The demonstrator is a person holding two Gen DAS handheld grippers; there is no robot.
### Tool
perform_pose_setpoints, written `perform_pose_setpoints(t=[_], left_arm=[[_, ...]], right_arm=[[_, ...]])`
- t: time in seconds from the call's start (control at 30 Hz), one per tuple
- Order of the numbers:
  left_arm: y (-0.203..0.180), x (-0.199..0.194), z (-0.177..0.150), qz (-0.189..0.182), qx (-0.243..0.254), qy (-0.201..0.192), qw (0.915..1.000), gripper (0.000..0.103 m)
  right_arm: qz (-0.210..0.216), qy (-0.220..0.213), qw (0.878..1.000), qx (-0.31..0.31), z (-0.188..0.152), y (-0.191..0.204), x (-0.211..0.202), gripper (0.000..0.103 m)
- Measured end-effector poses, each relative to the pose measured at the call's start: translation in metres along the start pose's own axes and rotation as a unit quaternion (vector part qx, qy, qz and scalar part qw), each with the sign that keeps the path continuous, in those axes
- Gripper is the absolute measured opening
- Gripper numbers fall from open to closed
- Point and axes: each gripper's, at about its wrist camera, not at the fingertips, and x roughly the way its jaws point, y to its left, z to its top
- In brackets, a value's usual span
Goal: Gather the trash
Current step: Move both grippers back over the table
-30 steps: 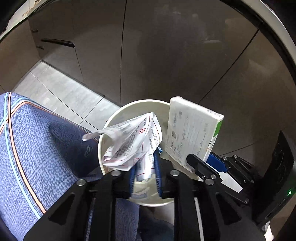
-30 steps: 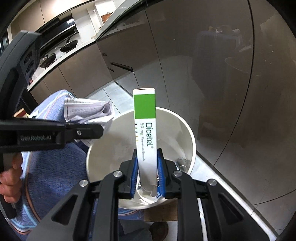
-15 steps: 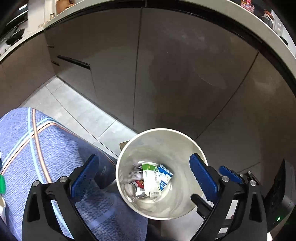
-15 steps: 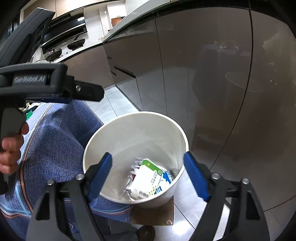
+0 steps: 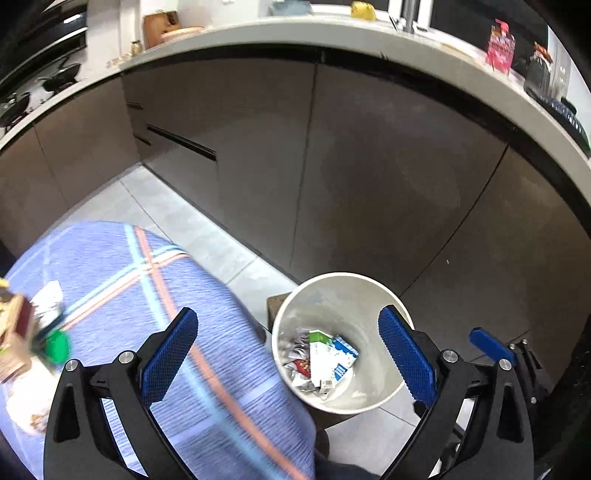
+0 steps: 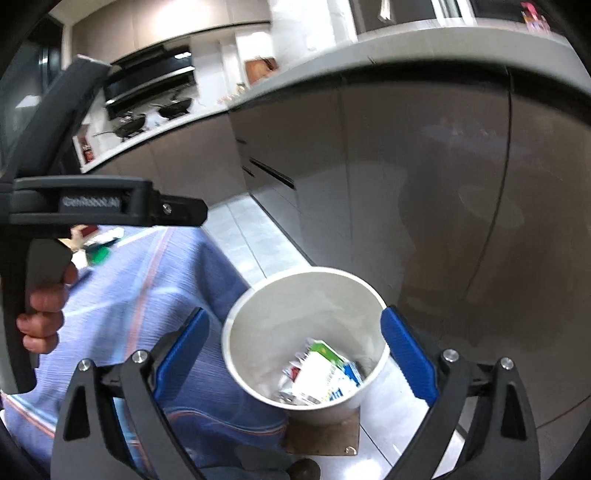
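A white round bin [image 5: 373, 400] stands on the floor beside the table. In it lie a green-and-white medicine box [image 5: 318, 354], a blue-and-white carton [image 5: 342, 357] and crumpled paper [image 5: 295, 352]. My left gripper [image 5: 288, 319] hangs above the bin, open wide and holding nothing. The right wrist view shows the same bin [image 6: 295, 302] and the box [image 6: 317, 369] under my right gripper [image 6: 295, 317]. Its jaws are opening and nothing is between them. A hand [image 6: 40, 314] grips the left tool's handle at the left of that view.
The table's blue striped cloth [image 5: 147, 280] lies left of the bin, with a green cap [image 5: 57, 345] and a brown box [image 5: 14, 332] on it. Grey cabinets [image 5: 332, 166] under a counter [image 5: 240, 35] stand behind. A wooden board [image 6: 325, 434] sits under the bin on tiled floor [image 5: 177, 218].
Both grippers opened and let go: the crumpled paper and the medicine box dropped into the bin. Both grippers then rose and drew back, and more of the kitchen shows.
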Motion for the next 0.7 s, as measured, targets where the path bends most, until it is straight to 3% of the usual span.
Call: perform_pose_setpoints(t=[0.4,0.7], left_arm=[[0.094,-0.127,-0.051,0.073,-0.086,-0.067,0.9914,0.095],[0.216,-0.183,-0.11,0.134,-0.18,-0.071,0.9718,0.095]], right_arm=[[0.072,-0.029,0.994,-0.081,0.031,0.097,-0.047,0.094],[0.136,-0.004,0.983,-0.122,0.04,0.176,-0.035,0.091]])
